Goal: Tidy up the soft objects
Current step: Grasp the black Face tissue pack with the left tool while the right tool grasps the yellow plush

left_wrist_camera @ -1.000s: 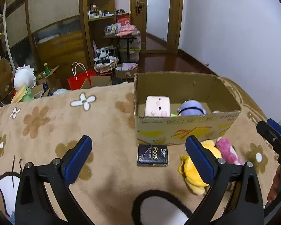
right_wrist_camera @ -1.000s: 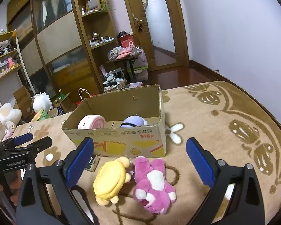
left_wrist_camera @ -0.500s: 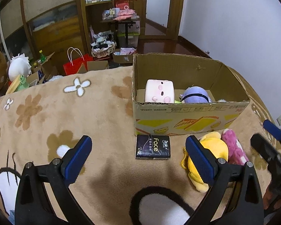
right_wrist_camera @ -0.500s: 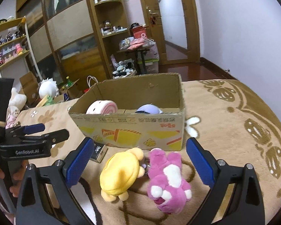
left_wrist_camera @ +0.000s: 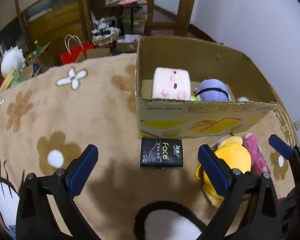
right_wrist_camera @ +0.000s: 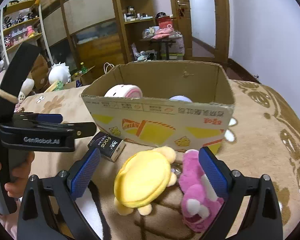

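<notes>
A cardboard box (left_wrist_camera: 206,118) (right_wrist_camera: 160,124) stands on the beige flowered blanket and holds a pink square plush (left_wrist_camera: 171,84) (right_wrist_camera: 123,91) and a lilac round plush (left_wrist_camera: 213,91) (right_wrist_camera: 180,99). In front of it lie a black tissue pack (left_wrist_camera: 161,155) (right_wrist_camera: 107,145), a yellow plush (left_wrist_camera: 230,160) (right_wrist_camera: 144,177) and a pink plush (left_wrist_camera: 255,154) (right_wrist_camera: 196,192). My left gripper (left_wrist_camera: 148,169) (right_wrist_camera: 78,127) hangs open just before the tissue pack. My right gripper (right_wrist_camera: 149,171) (left_wrist_camera: 280,145) is open, low over the yellow plush, its right pad against the pink one.
The blanket (left_wrist_camera: 60,110) spreads wide to the left of the box. Behind it are wooden cabinets (right_wrist_camera: 94,30), a red bag (left_wrist_camera: 75,52), boxes and other plush toys on the floor. A white wall (left_wrist_camera: 260,20) runs along the right. A hand (right_wrist_camera: 16,174) holds the left gripper.
Both grippers have dropped lower and moved closer to the things in front of the box. The right one now straddles the yellow plush. Both stay open.
</notes>
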Demonstrator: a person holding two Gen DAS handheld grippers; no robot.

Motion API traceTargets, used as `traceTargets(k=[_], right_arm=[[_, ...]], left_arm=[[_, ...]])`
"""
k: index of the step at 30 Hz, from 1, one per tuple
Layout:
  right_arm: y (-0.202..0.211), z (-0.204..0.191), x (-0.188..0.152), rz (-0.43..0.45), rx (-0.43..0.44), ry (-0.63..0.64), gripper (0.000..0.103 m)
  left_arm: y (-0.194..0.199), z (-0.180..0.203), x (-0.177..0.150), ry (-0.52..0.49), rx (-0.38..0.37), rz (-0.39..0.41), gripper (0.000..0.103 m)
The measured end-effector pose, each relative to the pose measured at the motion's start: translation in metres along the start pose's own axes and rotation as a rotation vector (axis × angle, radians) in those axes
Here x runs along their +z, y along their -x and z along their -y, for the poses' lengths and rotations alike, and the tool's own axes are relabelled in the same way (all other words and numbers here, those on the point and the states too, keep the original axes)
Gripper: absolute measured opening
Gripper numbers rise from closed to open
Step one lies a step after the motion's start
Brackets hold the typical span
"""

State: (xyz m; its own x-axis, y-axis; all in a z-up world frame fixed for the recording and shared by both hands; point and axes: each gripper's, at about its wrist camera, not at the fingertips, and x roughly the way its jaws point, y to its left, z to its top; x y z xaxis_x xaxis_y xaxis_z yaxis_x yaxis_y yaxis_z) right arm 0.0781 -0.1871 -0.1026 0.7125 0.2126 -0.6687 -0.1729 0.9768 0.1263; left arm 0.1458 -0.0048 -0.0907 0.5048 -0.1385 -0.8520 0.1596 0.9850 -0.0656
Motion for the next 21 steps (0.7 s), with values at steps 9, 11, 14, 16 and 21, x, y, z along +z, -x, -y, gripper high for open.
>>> traceTargets(k=[9,11,14,16,21], right_arm=[[-0.025,-0.006,-0.009,-0.062,0.014,0.023,0.1],[-0.031,-0.007,-0.01,-0.081,0.021,0.029,0.1],[-0.041,-0.009,-0.014,-0.105,0.01,0.044,0.1],[-0.046,-0.011,-0.015,-0.113,-0.01,0.059,0.1],[-0.059,-0.014,-0.02,-0.144,-0.01,0.076,0.1]], left_arm=[[-0.027,0.003,0.0,0.008,-0.021,-0.084,0.099],[-0.034,0.003,0.0,0.012,-0.03,-0.105,0.099],[-0.044,0.003,0.001,0.015,-0.035,-0.132,0.099],[-0.05,0.003,0.002,0.016,-0.032,-0.15,0.099],[-0.063,0.002,0.0,0.02,-0.03,-0.188,0.099]])
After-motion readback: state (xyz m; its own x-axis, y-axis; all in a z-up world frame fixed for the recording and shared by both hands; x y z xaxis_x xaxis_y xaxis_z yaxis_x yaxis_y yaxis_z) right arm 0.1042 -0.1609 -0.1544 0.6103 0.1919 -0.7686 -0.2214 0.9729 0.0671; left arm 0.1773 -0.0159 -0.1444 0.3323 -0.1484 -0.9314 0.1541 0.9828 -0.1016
